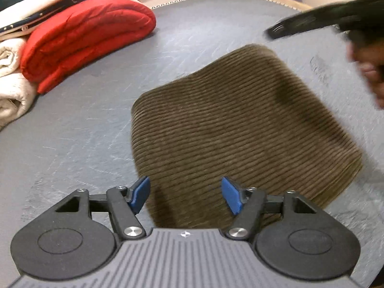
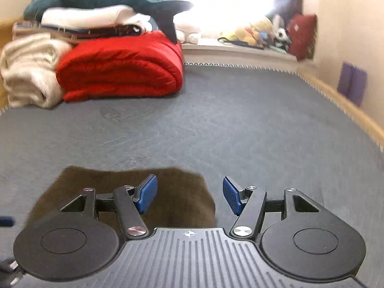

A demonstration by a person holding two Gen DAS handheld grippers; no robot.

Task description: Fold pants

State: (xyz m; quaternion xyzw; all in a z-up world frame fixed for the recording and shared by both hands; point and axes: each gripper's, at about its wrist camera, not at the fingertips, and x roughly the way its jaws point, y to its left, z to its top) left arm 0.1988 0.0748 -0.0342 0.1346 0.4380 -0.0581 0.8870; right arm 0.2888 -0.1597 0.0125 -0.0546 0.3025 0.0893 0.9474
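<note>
The pants (image 1: 240,132) lie folded into a compact, roughly square bundle on the grey surface (image 1: 72,144), and from my left camera I see them just ahead of the left hand-held gripper (image 1: 186,195). Its two blue pads (image 1: 231,198) stand apart with nothing pressed between them, so this hand-held gripper is released; only the near edge of the bundle shows below the gap. In my right camera the pants (image 2: 182,192) appear dark and blurred, lying ahead and to the left of the right hand-held gripper (image 2: 189,195). Its left pad is over the cloth and its right pad over the bare surface (image 2: 240,120). These pads are also spread, gripping nothing.

The cloth is olive-brown corduroy with fine parallel ribs running across it. The corners of the bundle are rounded and the left edge looks like a soft, thick fold. The surface below is flat, matte grey and covered with thin pale scratches, with a small zigzag trim at its far border.

Far to the left I see a red quilted blanket (image 1: 84,38), puffy and folded in thick layers. A cream fleecy blanket (image 1: 12,88), rolled, is just beside it. At the upper right of the left view the other hand-held gripper (image 1: 312,21) shows as a black blur, with a hand (image 1: 369,72) below it.
</note>
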